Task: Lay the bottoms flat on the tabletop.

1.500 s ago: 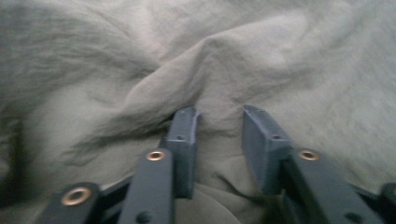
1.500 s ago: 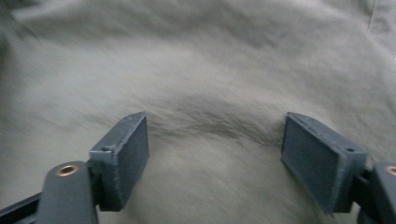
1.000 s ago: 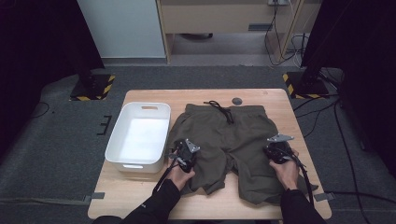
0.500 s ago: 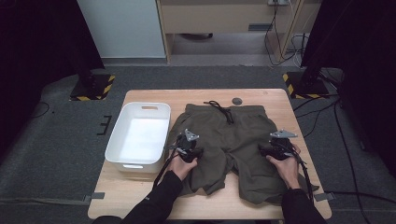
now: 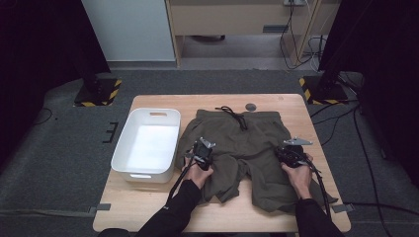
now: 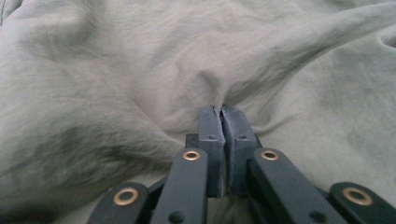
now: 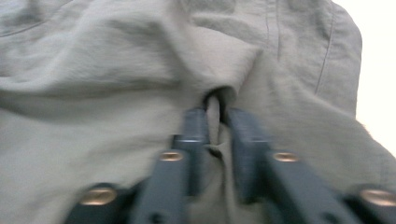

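Fingers of both grippers, left [image 5: 200,148] and right [image 5: 288,150], just pinched onto olive shorts [image 5: 247,143], forearms parallel, low.

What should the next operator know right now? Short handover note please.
Left claw: shut on a pinch of the olive shorts, on the leg nearer the bin; its jaws have just been closing on the cloth.
Right claw: a fold of the shorts sits between its jaws, which have just been closing; shut on it.
Shorts lie spread but creased on the wooden table, waistband and black drawstring at the far side. White bin stands beside them, nothing in it.
Done: both legs gripped.
Left: probably fold the shorts, perhaps then move them to the bin; no fold made yet.
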The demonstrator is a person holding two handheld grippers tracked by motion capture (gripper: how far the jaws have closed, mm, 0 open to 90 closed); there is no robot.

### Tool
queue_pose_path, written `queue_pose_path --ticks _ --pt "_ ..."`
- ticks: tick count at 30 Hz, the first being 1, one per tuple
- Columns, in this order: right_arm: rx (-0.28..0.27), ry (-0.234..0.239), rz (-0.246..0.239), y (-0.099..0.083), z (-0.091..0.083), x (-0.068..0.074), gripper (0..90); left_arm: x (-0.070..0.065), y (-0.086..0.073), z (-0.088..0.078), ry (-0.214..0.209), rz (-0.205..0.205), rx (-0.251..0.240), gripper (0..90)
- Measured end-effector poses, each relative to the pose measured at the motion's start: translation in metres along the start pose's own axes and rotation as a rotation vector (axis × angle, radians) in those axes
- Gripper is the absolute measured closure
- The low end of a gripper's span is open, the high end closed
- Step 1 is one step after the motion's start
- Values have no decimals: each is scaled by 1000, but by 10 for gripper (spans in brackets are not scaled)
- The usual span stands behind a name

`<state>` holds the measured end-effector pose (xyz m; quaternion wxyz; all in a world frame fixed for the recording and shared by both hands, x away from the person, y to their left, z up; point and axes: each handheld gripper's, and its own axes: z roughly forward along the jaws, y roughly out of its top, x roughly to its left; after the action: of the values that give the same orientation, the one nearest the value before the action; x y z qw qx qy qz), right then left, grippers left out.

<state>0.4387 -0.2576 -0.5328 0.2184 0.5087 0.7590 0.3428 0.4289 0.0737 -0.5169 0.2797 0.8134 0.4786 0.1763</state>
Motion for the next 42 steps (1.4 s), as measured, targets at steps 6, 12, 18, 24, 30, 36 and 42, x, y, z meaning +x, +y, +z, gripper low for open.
queue_pose_path --ticks 6,12,18,24,30,36,42 --pt "-17 -28 -57 14 -5 0 866 10 25 -11 -32 6 -69 883" --pt "-133 -121 -43 34 -5 -14 861 19 55 -11 -8 -14 -136 881" --pt "-83 -161 -51 34 7 -21 761 24 49 19 -20 -74 -104 821" --pt "-167 -101 -58 40 -14 -13 594 27 50 -30 -52 2 -269 628" --pt "-217 -8 -102 39 -41 20 472 24 26 -89 -100 75 -344 589" --pt "-249 119 -132 26 -66 54 414 23 -19 -126 -119 78 -368 559" --pt "-251 216 -140 15 -79 79 397 22 -56 -133 -130 84 -354 527"
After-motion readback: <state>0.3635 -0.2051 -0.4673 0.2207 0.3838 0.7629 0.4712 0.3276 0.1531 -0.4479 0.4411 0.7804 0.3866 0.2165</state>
